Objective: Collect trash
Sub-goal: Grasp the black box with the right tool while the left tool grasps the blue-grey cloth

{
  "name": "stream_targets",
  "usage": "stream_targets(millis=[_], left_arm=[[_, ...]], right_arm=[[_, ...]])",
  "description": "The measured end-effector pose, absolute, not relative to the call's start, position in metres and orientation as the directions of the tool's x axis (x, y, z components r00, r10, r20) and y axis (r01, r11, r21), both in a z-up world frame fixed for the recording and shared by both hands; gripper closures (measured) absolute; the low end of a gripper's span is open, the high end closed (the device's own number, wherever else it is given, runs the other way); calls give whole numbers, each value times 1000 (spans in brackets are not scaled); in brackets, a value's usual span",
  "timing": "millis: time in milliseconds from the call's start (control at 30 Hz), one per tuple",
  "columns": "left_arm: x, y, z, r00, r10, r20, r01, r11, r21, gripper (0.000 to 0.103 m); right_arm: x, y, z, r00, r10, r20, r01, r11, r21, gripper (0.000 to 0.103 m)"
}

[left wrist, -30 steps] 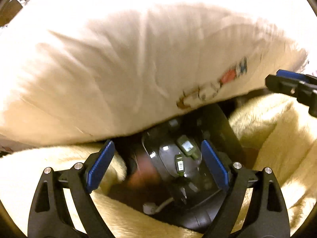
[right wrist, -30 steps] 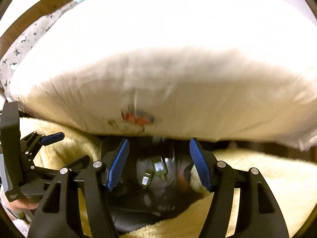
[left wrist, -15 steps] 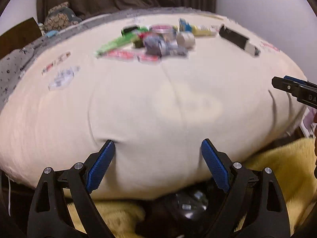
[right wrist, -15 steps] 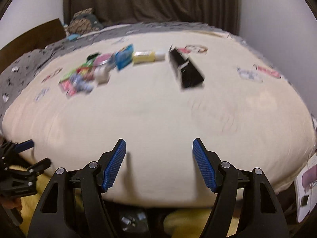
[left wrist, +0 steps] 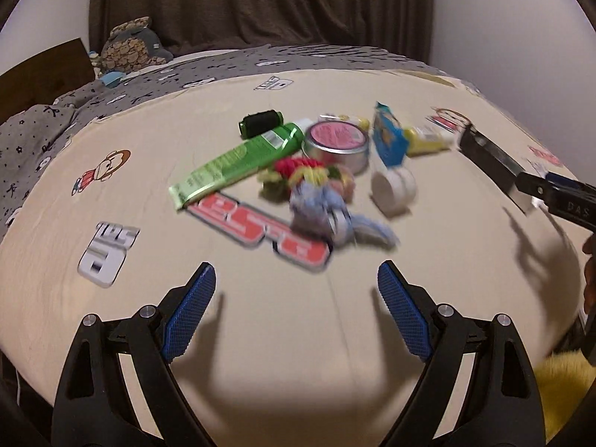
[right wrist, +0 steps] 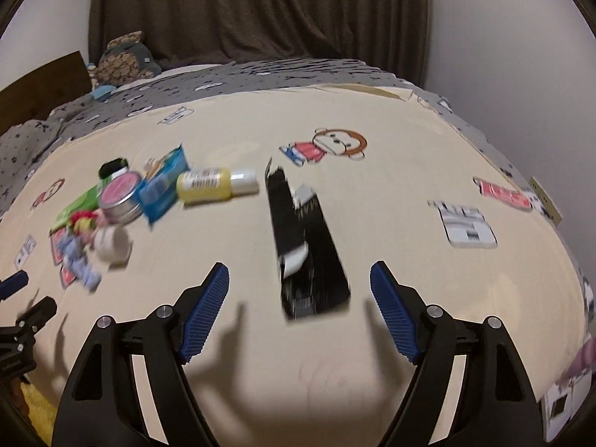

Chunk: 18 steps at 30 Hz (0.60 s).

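A heap of trash lies on the cream printed sheet point(left wrist: 260, 335): a green tube point(left wrist: 238, 160), a black spool point(left wrist: 260, 123), a pink-lidded tin point(left wrist: 337, 141), a blue packet point(left wrist: 389, 138), a yellow bottle point(right wrist: 212, 184), a white jar point(left wrist: 395, 186) and crumpled wrappers point(left wrist: 324, 208). A flat black box point(right wrist: 305, 238) lies apart, to their right. My left gripper point(left wrist: 298, 309) hovers open and empty short of the heap. My right gripper point(right wrist: 300, 305) is empty and its jaws are opening, with the box's near end just beyond the fingertips.
A grey patterned duvet point(left wrist: 223, 70) covers the far half of the bed, with a plush toy point(left wrist: 130, 46) by the wooden headboard point(left wrist: 44, 74). A brown curtain point(right wrist: 260, 11) hangs behind. A yellow fluffy blanket point(left wrist: 562, 383) shows at the bed's near edge.
Both grippers rose from the dark container below the bed's edge and now look down onto the bed top. The right jaws spread wider.
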<state>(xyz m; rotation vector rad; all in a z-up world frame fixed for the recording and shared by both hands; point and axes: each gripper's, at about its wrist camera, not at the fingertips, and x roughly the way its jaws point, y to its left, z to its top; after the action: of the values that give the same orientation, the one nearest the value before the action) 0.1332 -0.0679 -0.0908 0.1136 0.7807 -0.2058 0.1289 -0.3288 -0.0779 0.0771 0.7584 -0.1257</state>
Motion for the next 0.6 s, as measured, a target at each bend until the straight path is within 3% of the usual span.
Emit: stream_targets(millis=[300,400,467,500,600], left_arm=[[176,-76,-98,664,-171,-727,196,979,-51,23],[185,-79,-102,645,-189,-741,205,976,-70,42],[186,-82,-103,637,-207,-742,218,972,-84,53],[185,-84,-103,634,-216,-743,229,970,-87,60],[179,-88,-101,629,-226,-744,247,965,-83,70]], right_arm=[[170,-340,-103,662,-66,-747,160,986,55,24],[173,-337,-108,656,-63,-752,148,988,47,26],[170,-334,-106,660,-47,-750,125,991,48,54],[169,-333,-105,663,-44,-748,118,992,46,61],[163,-332,-104,663,-36,-747,107,993,47,65]])
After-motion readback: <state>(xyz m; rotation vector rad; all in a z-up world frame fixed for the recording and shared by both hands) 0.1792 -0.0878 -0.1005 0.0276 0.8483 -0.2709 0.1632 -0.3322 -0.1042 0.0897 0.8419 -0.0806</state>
